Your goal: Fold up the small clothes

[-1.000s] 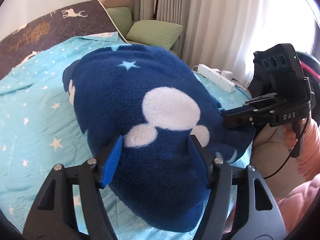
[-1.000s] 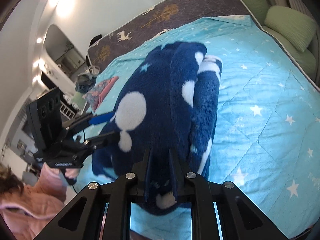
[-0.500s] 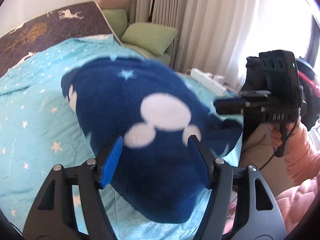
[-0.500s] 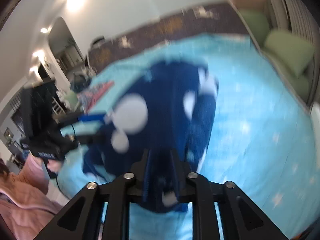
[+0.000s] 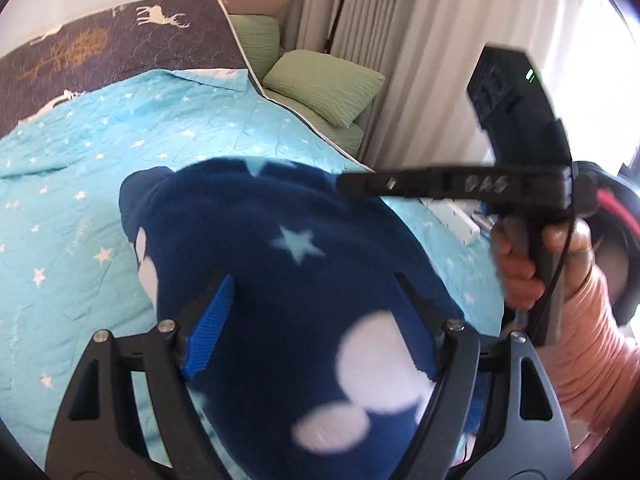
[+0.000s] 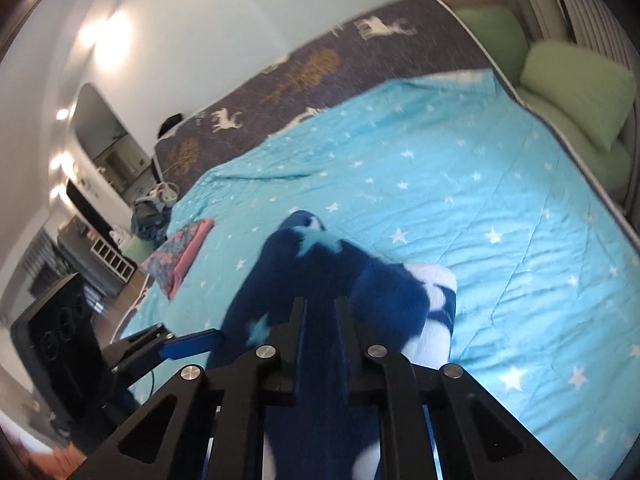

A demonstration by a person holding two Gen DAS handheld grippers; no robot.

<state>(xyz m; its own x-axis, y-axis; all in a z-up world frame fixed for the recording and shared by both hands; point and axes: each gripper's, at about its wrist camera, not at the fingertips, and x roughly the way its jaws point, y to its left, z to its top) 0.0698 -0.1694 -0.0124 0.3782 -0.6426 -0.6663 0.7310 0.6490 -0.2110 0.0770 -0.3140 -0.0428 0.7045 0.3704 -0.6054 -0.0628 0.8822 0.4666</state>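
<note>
A navy fleece garment (image 5: 280, 248) with white mouse heads and pale stars lies bunched on the turquoise star quilt (image 5: 120, 160). My left gripper (image 5: 312, 280) straddles its near end. Its jaws are opening, and the blue pads (image 5: 208, 328) flank the fleece without pinching it. In the right wrist view the same garment (image 6: 320, 264) runs under my right gripper (image 6: 320, 302). Its narrow jaws are closing with navy fleece in the gap. From the left wrist view the right gripper (image 5: 344, 184) is a thin shut bar at the garment's far right edge, held by a hand (image 5: 520, 264).
Green pillows (image 5: 320, 80) and curtains (image 5: 420, 60) line the bed's right side, with a white power strip (image 5: 456, 220) below them. A folded colourful cloth (image 6: 180, 256) lies at the bed's left edge. A dark deer-print cover (image 6: 312, 72) spans the head end.
The garment has slid closer to both cameras and sits lower in each view. My right gripper has risen along its edge. My left jaws stand wider apart.
</note>
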